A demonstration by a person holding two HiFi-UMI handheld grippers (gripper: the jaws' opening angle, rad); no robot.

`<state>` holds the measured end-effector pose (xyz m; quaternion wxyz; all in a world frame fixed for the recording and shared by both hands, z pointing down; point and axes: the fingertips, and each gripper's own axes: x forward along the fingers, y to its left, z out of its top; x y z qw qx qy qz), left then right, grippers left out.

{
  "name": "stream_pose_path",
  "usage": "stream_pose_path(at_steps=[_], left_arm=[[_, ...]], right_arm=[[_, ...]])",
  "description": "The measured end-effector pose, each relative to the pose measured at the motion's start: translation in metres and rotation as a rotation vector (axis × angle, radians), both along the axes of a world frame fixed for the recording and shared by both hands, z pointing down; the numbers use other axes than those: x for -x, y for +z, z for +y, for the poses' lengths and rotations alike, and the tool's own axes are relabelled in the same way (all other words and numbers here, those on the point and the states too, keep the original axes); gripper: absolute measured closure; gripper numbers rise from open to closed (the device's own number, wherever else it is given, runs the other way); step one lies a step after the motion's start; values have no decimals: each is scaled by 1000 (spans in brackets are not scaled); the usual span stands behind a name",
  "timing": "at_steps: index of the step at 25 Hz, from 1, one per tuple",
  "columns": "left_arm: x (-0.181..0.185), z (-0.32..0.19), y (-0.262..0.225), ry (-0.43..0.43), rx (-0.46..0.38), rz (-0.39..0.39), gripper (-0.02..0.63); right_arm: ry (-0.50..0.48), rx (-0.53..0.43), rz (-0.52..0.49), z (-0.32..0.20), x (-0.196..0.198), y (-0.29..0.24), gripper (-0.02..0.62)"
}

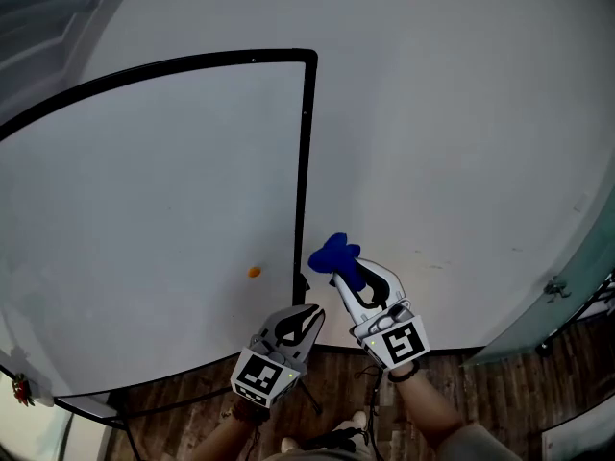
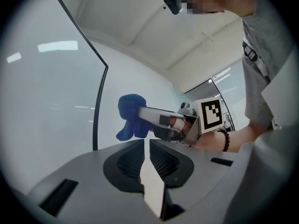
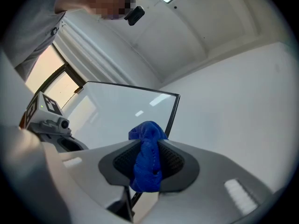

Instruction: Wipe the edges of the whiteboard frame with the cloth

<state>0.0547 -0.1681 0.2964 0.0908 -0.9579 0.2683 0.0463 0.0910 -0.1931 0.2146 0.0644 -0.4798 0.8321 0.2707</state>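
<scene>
A whiteboard with a thin black frame (image 1: 305, 161) stands against the white wall; its right edge runs down the middle of the head view and its top right corner (image 1: 310, 56) is up high. My right gripper (image 1: 348, 269) is shut on a blue cloth (image 1: 333, 254), held just right of the frame's lower right edge, apart from it. The cloth (image 3: 147, 157) bunches between the jaws in the right gripper view, with the frame (image 3: 174, 111) beyond. My left gripper (image 1: 309, 313) is shut and empty, low beside the frame's lower part. The cloth (image 2: 131, 116) shows in the left gripper view too.
A small orange magnet (image 1: 254, 272) sits on the board near the right edge. The board's stand (image 1: 106, 408) and a wooden floor (image 1: 500, 392) lie below. A glass partition (image 1: 567, 286) stands at the right. The white wall (image 1: 461, 133) spreads right of the board.
</scene>
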Motion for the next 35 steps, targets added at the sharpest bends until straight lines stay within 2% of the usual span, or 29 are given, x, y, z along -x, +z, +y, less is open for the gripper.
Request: stream_pose_path(at_steps=[2, 5, 11, 13, 17, 20, 25, 29, 35], left_arm=[[-4, -15, -23, 17, -26, -1, 566], [-12, -29, -46, 49, -85, -44, 569], [-19, -50, -79, 135, -80, -81, 572], [-15, -58, -88, 161, -47, -65, 572], [-11, -75, -101, 243, 103, 25, 573], [-7, -85, -104, 233, 136, 48, 574], [-9, -84, -105, 178, 53, -32, 574], [-22, -81, -105, 185, 39, -45, 575], [-14, -80, -103, 166, 35, -37, 575]], right_arm=[[-3, -51, 3, -17, 0, -32, 479], [-8, -110, 1, -33, 3, -75, 479], [-10, -196, 34, -55, 9, -162, 479], [-4, -217, 46, -63, 14, -187, 479], [17, -257, 74, -71, 17, -225, 480], [30, -266, 78, -80, 16, -250, 480], [31, -267, 62, -103, 20, -283, 480], [42, -241, 45, -115, 5, -288, 480], [23, -204, 40, -129, 12, -283, 482]])
